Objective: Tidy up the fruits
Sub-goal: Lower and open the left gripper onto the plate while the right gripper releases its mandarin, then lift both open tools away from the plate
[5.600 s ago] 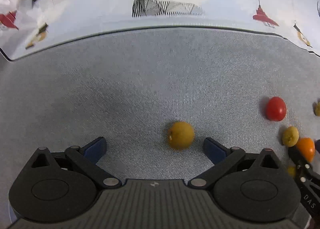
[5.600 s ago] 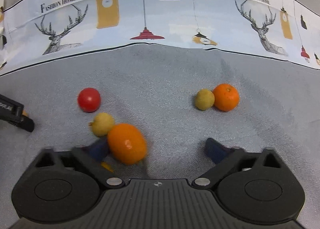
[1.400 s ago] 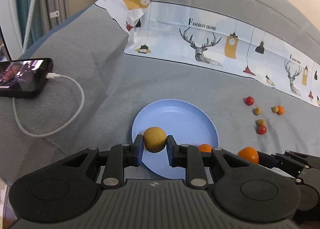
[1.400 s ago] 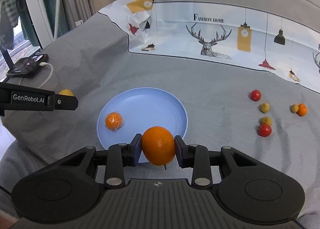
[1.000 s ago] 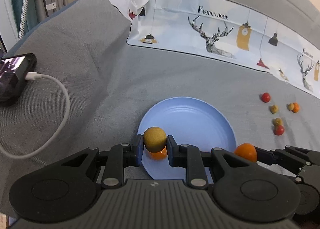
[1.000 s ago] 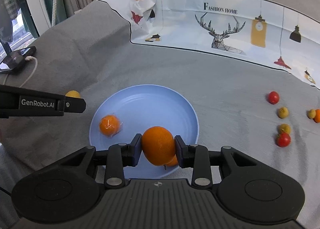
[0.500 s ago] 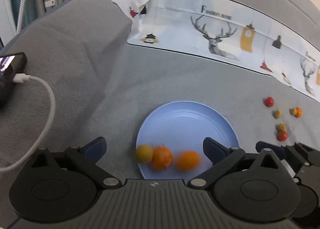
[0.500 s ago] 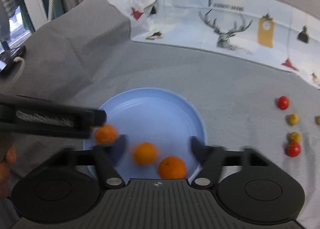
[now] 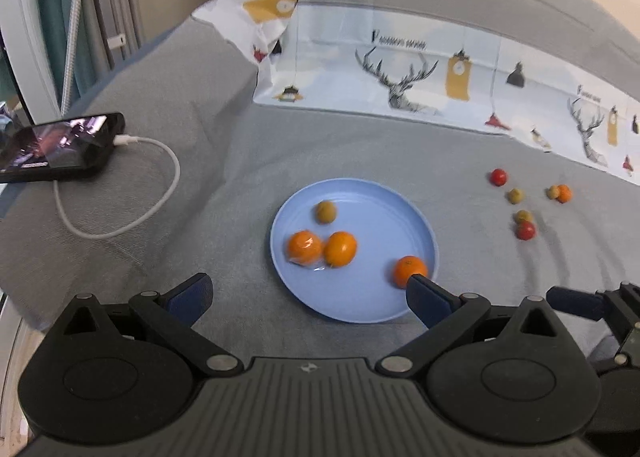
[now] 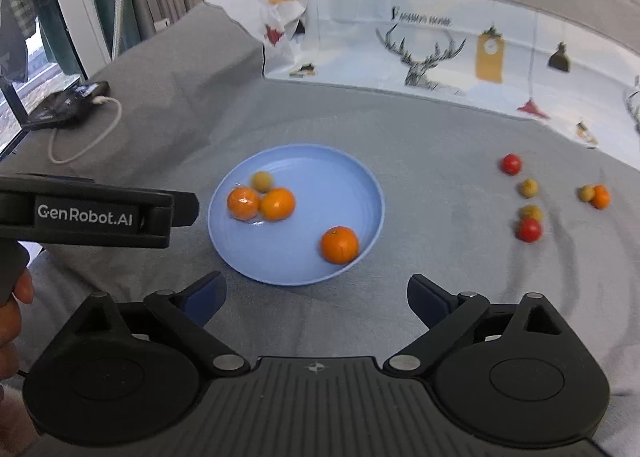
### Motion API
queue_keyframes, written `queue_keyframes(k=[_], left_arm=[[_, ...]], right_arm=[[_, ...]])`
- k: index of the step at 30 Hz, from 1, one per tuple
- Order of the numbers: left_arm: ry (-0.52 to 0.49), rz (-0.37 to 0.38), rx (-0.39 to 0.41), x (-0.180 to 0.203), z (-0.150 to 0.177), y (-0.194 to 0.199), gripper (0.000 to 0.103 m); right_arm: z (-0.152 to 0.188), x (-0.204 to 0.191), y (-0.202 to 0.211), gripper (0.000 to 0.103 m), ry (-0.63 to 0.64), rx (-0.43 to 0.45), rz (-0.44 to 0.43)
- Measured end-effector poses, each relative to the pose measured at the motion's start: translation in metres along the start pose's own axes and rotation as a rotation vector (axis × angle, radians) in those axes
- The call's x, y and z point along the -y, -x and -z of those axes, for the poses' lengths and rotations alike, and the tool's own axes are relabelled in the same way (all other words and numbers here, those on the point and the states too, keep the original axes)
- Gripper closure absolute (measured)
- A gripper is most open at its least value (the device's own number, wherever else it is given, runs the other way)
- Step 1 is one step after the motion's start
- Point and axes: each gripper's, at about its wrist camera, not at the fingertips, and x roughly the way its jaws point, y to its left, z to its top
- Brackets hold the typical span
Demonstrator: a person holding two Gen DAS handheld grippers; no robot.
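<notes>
A grey fabric-covered surface holds a blue plate (image 9: 428,253), seen from two hand-held grippers that both point down toward it. The left gripper (image 9: 308,297) has its jaws spread fully wide with nothing between them. The right gripper (image 10: 316,291) has just been opening its jaws, and they too stand wide and empty. On the plate lie four fruits: a wrapped orange (image 10: 243,203) touching a second orange (image 10: 277,204), a small yellow-brown fruit (image 10: 262,181) just behind them, and a third orange (image 10: 339,244) alone near the plate's right rim. The fruits still to be gathered lie well apart from the plate, off to the right of both grippers: a red fruit (image 10: 511,164) farthest back, a yellow-brown one (image 10: 529,188) in front of it, another yellow-brown one (image 10: 531,213) touching a second red fruit (image 10: 529,230), and farther right a small yellow-brown fruit (image 10: 587,192) touching a small orange (image 10: 600,196). These are round, so no long axis governs the grasp. The right gripper appears the nearer of the two to this cluster, and the next pick likely means swinging rightward and forward. A phone (image 9: 60,147) with a white cable (image 9: 160,185) lies far left, and a printed cloth (image 9: 400,69) runs along the back.
</notes>
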Motion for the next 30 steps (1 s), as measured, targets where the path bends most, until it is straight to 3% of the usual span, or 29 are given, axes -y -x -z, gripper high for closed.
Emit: queue_keyframes(k=[5,14,30], left_arm=[[-0.026,0.013,0.043,0.012,0.012,0.03,0.0],[-0.031,-0.001,0.085,0.02,0.027,0.06,0.0],[-0.047,-0.004,0.152,0.021,0.032,0.089,0.0]], right_arm=[[0.01,0.008,0.036,0.003,-0.022,0.08,0.05],[0.029,0.011,0.075,0.002,-0.041,0.149,0.07],[0.037,0.005,0.104,0.001,-0.027,0.224,0.075]])
